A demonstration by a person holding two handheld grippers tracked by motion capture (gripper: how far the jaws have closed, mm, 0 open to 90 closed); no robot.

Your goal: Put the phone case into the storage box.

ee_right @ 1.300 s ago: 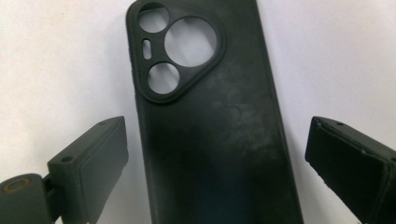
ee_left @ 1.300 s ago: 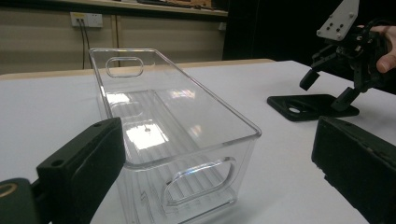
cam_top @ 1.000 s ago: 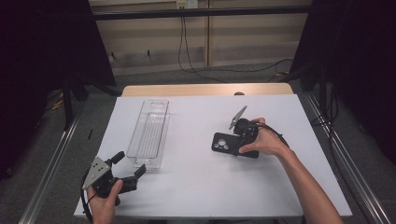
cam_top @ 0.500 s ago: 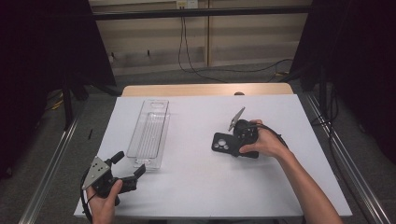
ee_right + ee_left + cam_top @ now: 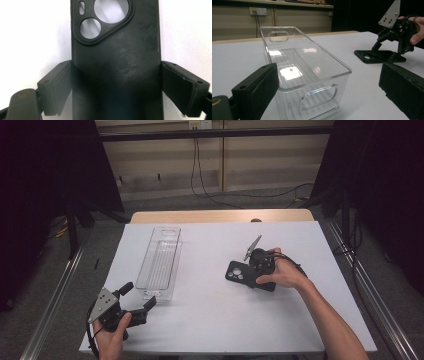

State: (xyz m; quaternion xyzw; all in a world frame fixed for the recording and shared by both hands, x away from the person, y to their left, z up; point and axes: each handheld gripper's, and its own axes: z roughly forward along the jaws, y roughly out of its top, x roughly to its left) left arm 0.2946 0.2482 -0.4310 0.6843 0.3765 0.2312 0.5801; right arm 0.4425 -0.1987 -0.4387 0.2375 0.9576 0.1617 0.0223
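A black phone case (image 5: pixel 238 272) lies flat on the white table, camera cutouts toward the left. My right gripper (image 5: pixel 252 276) reaches down over it. In the right gripper view the two jaws press against the long sides of the case (image 5: pixel 117 62), so the gripper (image 5: pixel 116 72) is shut on it. My left gripper (image 5: pixel 139 293) rests near the table's front left corner, jaws wide open with nothing between them. It points at the near end of a clear plastic bin (image 5: pixel 160 262). The left gripper view shows this empty bin (image 5: pixel 299 62) just beyond the open jaws, and the case (image 5: pixel 374 53) farther right.
The white table (image 5: pixel 210 320) has a wooden strip (image 5: pixel 220 216) along its far edge. Metal rails run along both sides on the floor. Cables hang on the wall behind. The right hand and its gripper (image 5: pixel 397 32) show in the left gripper view.
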